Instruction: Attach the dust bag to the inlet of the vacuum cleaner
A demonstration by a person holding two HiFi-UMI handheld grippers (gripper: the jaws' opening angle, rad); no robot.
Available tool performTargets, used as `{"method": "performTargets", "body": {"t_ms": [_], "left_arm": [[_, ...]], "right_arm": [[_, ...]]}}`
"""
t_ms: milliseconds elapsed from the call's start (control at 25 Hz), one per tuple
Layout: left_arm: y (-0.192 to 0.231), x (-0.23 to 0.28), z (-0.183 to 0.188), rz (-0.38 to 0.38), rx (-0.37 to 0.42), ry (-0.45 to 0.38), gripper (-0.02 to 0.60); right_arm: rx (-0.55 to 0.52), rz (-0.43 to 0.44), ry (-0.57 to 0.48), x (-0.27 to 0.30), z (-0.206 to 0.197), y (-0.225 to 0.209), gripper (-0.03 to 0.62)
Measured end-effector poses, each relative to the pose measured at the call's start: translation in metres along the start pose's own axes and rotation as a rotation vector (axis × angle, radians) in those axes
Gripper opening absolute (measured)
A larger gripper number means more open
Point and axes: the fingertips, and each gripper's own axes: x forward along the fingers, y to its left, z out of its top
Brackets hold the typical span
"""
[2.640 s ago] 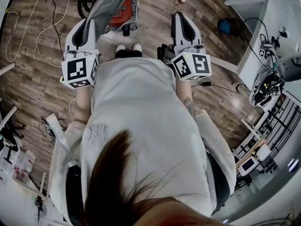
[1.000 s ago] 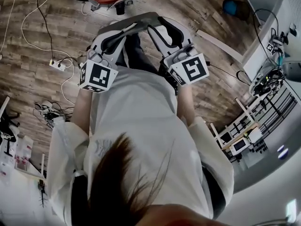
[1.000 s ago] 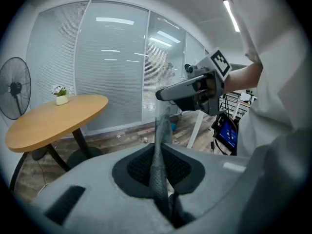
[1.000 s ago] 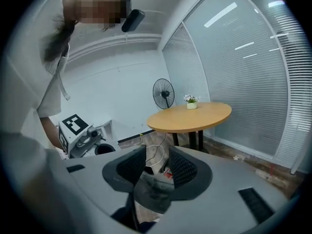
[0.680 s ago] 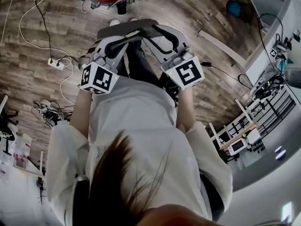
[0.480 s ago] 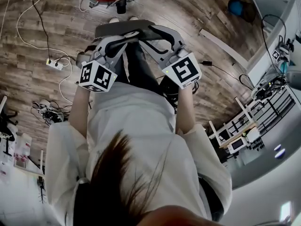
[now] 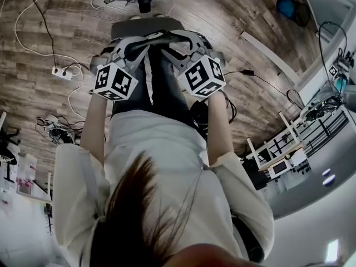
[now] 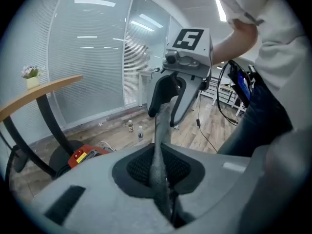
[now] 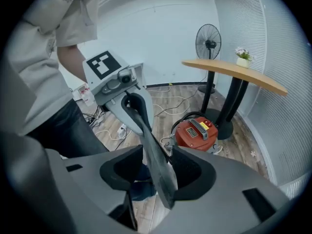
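left gripper (image 8: 158, 162) — clamped on dust bag (image 8: 161, 126) | right gripper (image 9: 157, 164) — jaws just been opening, bag between them, seemingly loose

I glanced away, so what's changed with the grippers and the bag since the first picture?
The right gripper and left gripper, wide apart at first, swung together and sank. The right one came to the bag; its jaws have just been opening, the bag's edge between them. The left gripper stays shut on the bag, and the vacuum is still on the floor.
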Motion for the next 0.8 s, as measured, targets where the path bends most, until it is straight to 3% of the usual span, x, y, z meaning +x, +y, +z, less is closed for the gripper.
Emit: {"method": "performTargets", "body": {"t_ms": [240, 400, 560, 800], "left_arm": [[-0.003, 0.009, -0.007, -0.025, 0.048, 0.018, 0.04], [0.003, 0.014, -0.014, -0.017, 0.032, 0.013, 0.04], [0.004, 0.029, -0.033, -0.033, 0.043, 0.047, 0.04], [0.001, 0.053, -0.068, -0.073, 0.026, 0.097, 0.04]], "right_arm": [[-0.198, 0.048, 0.134, 0.015, -0.023, 0.0, 0.155], [-0.218, 0.137, 0.167, 0.03, -0.03, 0.0, 0.144], [-0.265, 0.109, 0.194, 0.052, -0.046, -0.003, 0.087], [-0.254, 0.119, 0.224, 0.089, -0.074, 0.0, 0.086]]}}
